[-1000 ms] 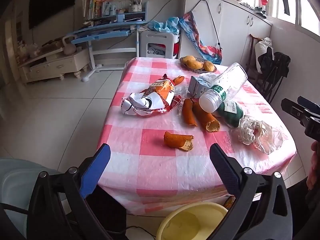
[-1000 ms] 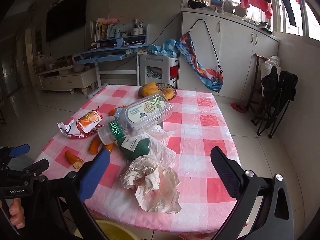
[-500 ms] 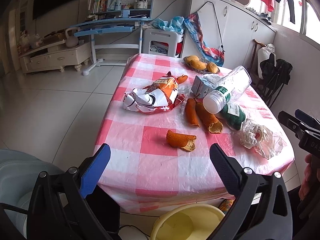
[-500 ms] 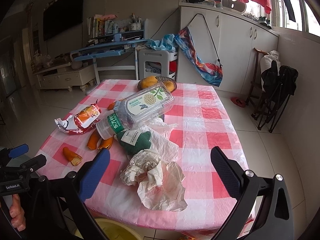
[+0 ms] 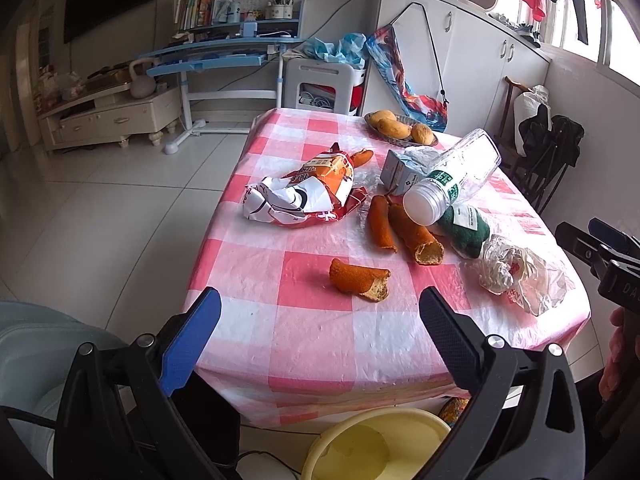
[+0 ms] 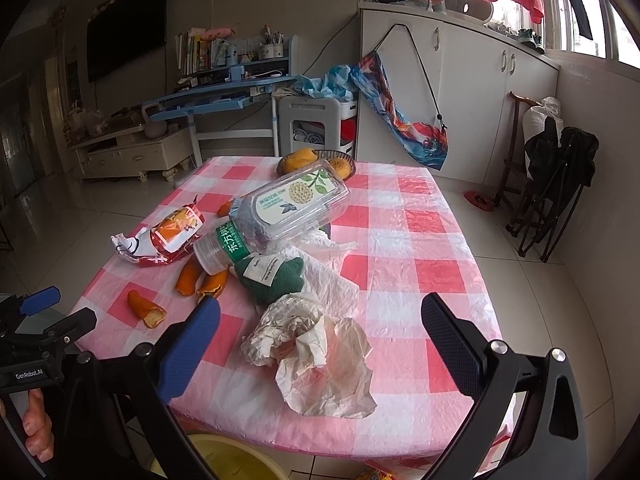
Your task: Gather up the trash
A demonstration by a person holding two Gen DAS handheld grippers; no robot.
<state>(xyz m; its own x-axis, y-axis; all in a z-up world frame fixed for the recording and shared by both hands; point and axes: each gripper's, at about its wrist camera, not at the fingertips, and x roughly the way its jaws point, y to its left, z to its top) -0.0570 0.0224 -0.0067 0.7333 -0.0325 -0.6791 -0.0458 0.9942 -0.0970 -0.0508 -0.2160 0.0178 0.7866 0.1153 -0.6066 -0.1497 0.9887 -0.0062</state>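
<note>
Orange peel [image 5: 360, 281] between spread fingers [image 5: 188, 340], crumpled wrapper [image 6: 316, 356] — likewise

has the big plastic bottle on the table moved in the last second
No. The plastic bottle still lies propped on the milk carton, cap over the green pouch; only the cameras shifted.

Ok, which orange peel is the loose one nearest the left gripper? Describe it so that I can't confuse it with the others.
Start at the pink checked tablecloth and find the crumpled snack bag. Nearer the table's front edge than the bag lies a single curled orange peel on a red square. Unlike the two long peels lying side by side under the plastic bottle's cap, it lies alone, touching nothing.
</note>
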